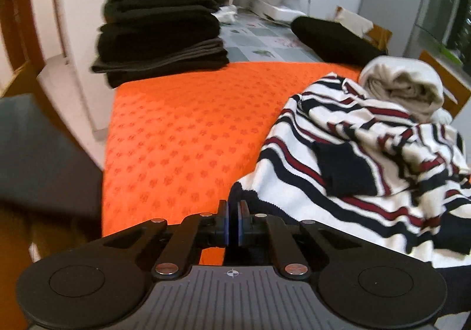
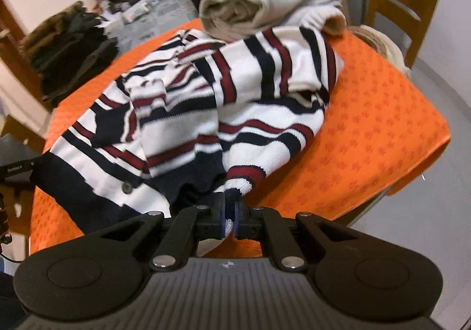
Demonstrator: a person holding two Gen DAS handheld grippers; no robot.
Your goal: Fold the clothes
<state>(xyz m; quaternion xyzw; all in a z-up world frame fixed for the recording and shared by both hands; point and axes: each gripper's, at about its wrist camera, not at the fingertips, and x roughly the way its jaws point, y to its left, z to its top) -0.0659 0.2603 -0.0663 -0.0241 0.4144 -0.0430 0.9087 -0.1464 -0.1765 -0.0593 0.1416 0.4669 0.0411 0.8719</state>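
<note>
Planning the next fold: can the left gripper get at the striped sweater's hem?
Probably yes. The left gripper, shut and holding nothing, sits beside the striped sweater, with only bare orange cloth around it.

left gripper (image 1: 233, 222): 6 o'clock, jaws closed, touching striped hem edge
striped cardigan (image 1: 353, 153): crumpled, 3–4 o'clock on orange cloth (image 1: 182, 135)
cream garment (image 1: 403, 85): 2 o'clock, bunched
dark folded stack (image 1: 162, 23): 11 o'clock
black garment (image 1: 332, 38): 1 o'clock
</note>
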